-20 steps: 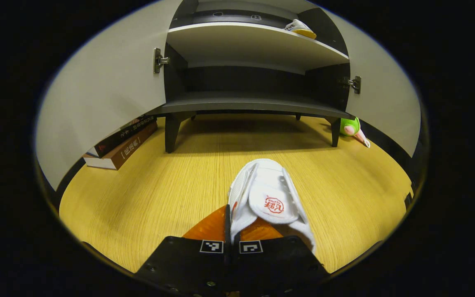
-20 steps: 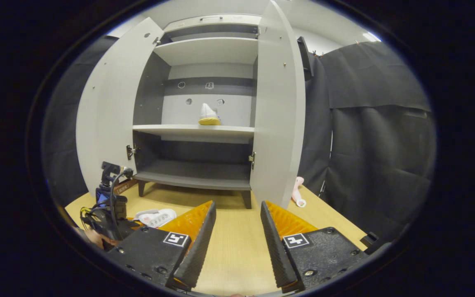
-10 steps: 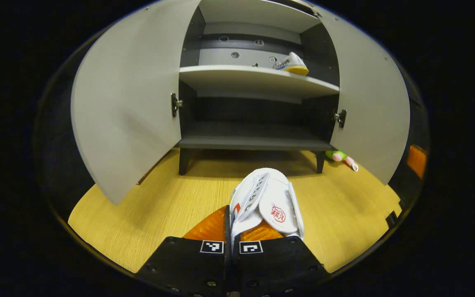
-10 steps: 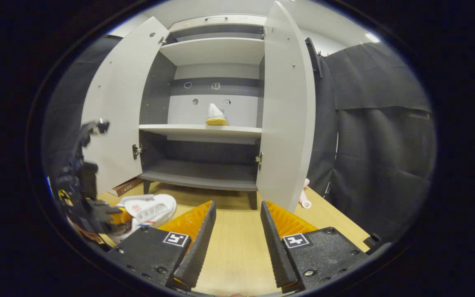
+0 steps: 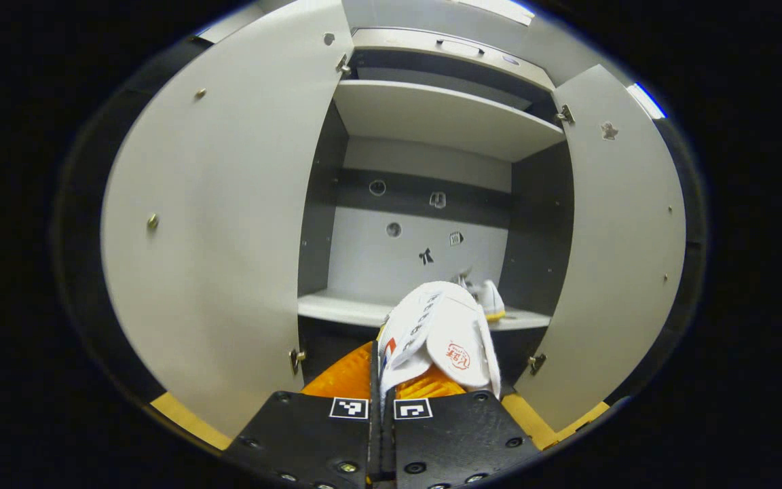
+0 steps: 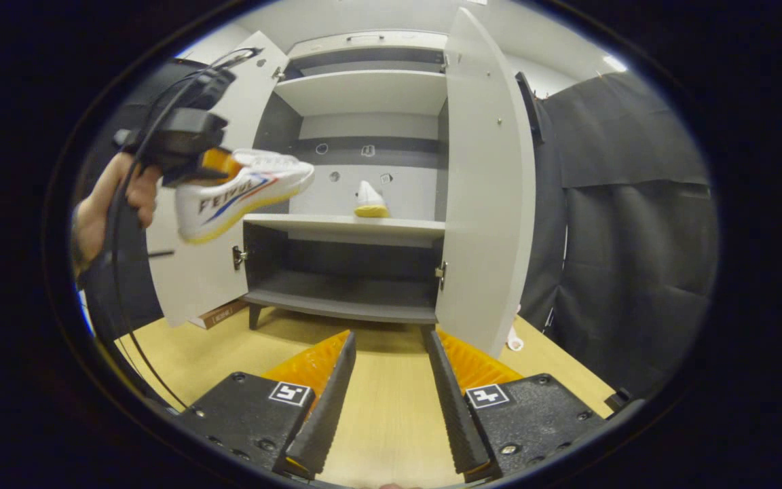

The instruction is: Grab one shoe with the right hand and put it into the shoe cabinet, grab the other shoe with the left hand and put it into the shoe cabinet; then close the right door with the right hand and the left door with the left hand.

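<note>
While the left tool [image 5: 383, 380] clamps the white shoe [image 5: 440, 333] in the air before the open shoe cabinet [image 6: 364, 92], the other shoe [image 6: 369, 200] sits on its middle shelf [image 6: 343, 227]; the right tool [image 6: 384, 367] gapes wide above the counter [image 6: 384, 421].

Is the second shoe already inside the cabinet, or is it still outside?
Outside: the left gripper holds the second shoe in the air before the cabinet.
</note>
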{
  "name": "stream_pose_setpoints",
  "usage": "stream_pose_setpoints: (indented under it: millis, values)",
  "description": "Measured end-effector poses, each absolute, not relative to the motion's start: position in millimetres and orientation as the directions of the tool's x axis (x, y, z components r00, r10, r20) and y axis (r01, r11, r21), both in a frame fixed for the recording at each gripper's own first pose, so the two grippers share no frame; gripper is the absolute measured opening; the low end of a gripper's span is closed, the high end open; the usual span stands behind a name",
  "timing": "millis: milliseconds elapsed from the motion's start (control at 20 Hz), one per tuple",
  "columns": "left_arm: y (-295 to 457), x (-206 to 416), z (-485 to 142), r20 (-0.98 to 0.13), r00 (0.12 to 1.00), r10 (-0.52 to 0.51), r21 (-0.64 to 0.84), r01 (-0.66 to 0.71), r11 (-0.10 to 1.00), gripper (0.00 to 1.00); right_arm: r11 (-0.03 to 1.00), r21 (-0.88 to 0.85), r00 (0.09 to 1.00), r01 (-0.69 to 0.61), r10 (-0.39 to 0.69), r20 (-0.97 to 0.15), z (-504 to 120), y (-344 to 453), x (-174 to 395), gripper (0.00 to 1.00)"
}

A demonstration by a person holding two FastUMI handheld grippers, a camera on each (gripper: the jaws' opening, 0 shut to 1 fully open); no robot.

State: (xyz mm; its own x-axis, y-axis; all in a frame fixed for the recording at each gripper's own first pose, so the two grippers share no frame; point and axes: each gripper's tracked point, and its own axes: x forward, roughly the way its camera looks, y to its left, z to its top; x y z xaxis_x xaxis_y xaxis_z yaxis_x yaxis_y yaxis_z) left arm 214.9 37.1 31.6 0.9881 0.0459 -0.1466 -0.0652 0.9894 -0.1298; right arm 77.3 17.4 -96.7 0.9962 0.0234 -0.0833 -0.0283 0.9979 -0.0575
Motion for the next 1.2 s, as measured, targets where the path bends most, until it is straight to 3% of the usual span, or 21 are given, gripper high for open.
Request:
stream_pose_setpoints:
  millis: [150,300,500,600,650,950,1200]
  values:
    - [53,278,60,-0.160,0.979,0.128,-0.040,-0.136,0.990,0.00,0.998,-0.059,0.997,-0.020,0.016,-0.074,-93,13,77,0.70]
    - [51,340,58,-0.224,0.966,0.132,-0.032,-0.142,0.989,0.00,1.000,-0.031,0.997,0.003,-0.006,-0.083,-93,7,74,0.73]
    - [64,408,18,-0.361,0.913,0.189,0.024,-0.194,0.981,0.00,0.999,-0.033,0.994,0.038,-0.041,-0.097,-95,-2,70,0.70]
    - [62,432,-7,-0.455,0.872,0.177,-0.014,-0.206,0.978,0.00,0.998,-0.013,0.992,0.057,-0.058,-0.108,-99,-10,70,0.73]
    - [65,439,-22,-0.495,0.852,0.170,-0.032,-0.214,0.976,0.00,0.997,-0.008,0.991,0.072,-0.072,-0.112,-101,-16,69,0.69]
    - [67,457,-73,-0.638,0.756,0.149,-0.055,-0.237,0.970,0.00,0.989,0.001,0.979,0.149,-0.147,-0.141,-110,-40,70,0.73]
    - [69,459,-88,-0.694,0.709,0.127,-0.087,-0.258,0.962,0.00,0.987,0.009,0.973,0.161,-0.157,-0.170,-119,-46,70,0.70]
